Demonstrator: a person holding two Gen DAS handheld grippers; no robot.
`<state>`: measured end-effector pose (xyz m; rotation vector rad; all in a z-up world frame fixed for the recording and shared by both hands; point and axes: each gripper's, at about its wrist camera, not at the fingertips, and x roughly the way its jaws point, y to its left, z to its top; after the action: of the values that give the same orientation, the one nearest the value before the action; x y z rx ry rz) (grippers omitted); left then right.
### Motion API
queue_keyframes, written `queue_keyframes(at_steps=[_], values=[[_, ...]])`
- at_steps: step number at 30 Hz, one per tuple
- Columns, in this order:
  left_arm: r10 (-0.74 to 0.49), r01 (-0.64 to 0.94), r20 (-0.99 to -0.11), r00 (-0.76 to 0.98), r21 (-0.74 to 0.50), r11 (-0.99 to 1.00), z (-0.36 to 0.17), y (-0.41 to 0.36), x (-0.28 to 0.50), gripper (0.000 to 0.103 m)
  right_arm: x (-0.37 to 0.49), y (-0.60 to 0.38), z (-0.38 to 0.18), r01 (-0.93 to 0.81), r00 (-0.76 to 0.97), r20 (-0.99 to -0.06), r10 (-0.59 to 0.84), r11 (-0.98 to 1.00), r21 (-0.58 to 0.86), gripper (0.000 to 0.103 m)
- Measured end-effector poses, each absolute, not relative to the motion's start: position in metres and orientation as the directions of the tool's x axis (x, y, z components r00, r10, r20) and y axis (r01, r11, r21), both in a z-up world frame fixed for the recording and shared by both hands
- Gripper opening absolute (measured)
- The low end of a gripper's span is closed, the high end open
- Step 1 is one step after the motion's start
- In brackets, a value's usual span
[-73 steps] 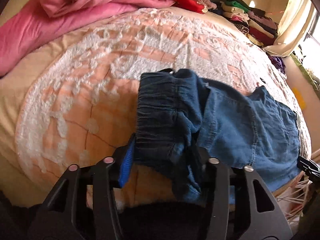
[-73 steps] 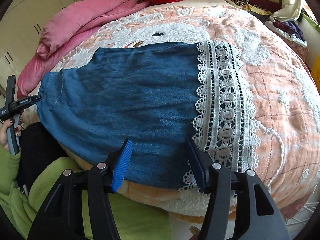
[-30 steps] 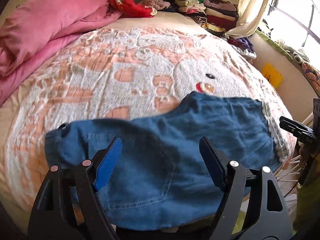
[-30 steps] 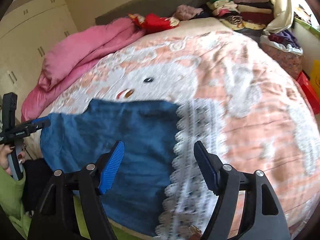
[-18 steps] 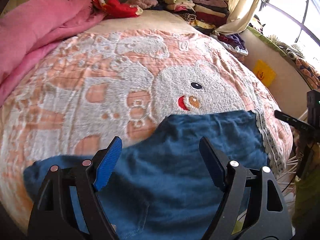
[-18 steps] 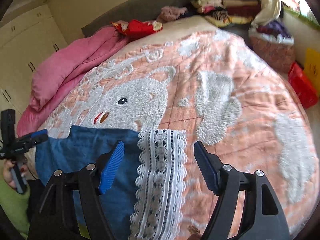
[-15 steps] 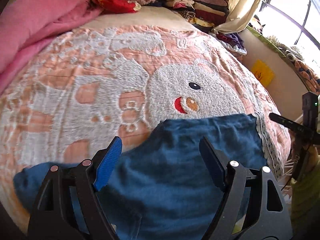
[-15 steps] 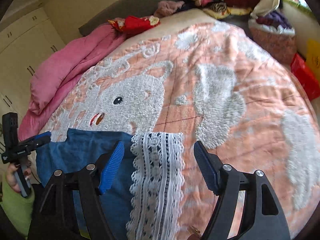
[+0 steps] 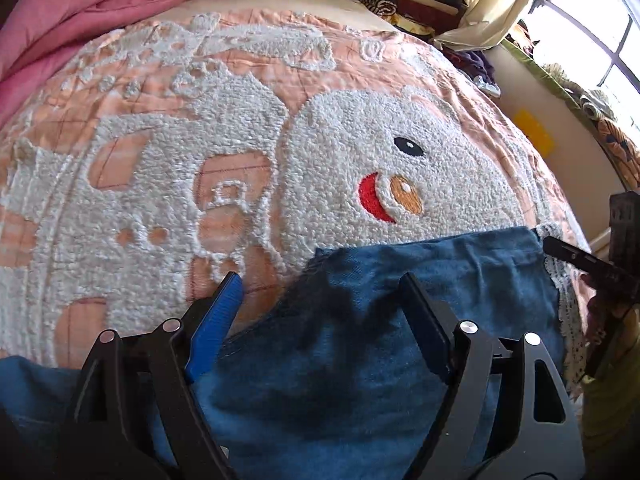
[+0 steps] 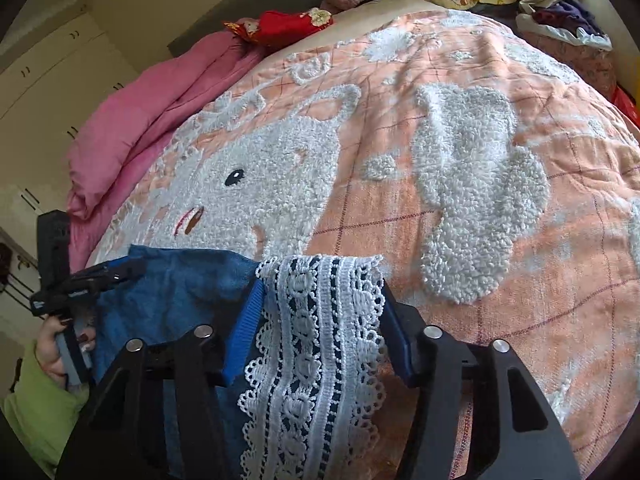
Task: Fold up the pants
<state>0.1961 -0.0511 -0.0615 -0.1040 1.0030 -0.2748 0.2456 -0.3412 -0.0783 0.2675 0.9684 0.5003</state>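
Just pants (image 9: 400, 320) near bedspread (image 9: 200, 140) edge.

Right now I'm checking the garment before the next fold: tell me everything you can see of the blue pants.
The blue pants look like soft, denim-like cloth with a white lace hem of scalloped openwork bands. They lie spread, slightly wrinkled, at the near edge of the peach bedspread. The left gripper and right gripper stand open over them, the right straddling the lace.

Matt blue denim pants (image 9: 360, 360), white openwork lace hem (image 10: 320, 340), nubby terry-tufted bedspread (image 9: 200, 140), smooth pink quilt (image 10: 152, 112)
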Motion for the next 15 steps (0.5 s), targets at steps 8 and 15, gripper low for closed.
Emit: queue_keyframes(at_steps=[8, 15], values=[[-0.3, 0.233, -0.786, 0.54, -0.202, 0.951, -0.043, -0.06, 0.186, 0.006, 0.231, -0.332, -0.055, -0.362, 0.517, -0.684, 0.515, 0.855, 0.371, 0.023], [-0.255, 0.225, -0.771, 0.584, -0.148, 0.963, -0.032, -0.067, 0.203, 0.004, 0.249, -0.317, -0.032, -0.396, 0.586, -0.678, 0.444, 0.887, 0.239, 0.022]])
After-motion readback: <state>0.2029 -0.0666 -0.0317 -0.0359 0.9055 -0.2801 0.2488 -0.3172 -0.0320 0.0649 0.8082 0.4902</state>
